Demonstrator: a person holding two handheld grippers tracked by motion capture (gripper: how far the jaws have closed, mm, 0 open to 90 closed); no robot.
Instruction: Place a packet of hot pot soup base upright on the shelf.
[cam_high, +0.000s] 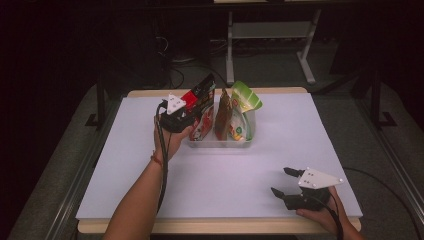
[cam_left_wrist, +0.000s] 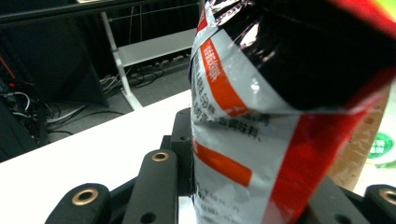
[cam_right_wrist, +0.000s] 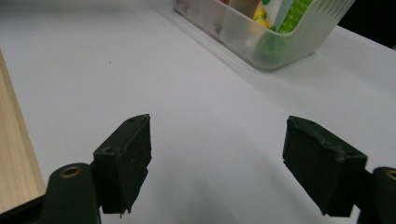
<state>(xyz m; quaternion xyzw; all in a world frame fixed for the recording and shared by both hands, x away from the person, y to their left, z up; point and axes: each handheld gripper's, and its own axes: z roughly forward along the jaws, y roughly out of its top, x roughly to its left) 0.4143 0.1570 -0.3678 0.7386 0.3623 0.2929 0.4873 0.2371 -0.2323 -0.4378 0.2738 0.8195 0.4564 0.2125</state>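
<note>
Clear tray (cam_high: 220, 144) with three upright snack bags (left hand-held gripper (cam_high: 192, 116) clamped on red-black bag (cam_high: 202, 107)).

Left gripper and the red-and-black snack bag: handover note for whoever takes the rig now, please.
Left gripper: at the left end of the clear bin, the red-and-black snack bag between its jaws. I cannot tell whether the pads press on it.
Right gripper: jaws open with nothing between them, low over the white table sheet at the near right corner.
Things: the bag stands in the bin's left end, beside a brown pouch and a green-topped pouch.
Done: three bags stand upright in the bin.
Left, probably: let go of the bag and draw the left gripper back.
</note>
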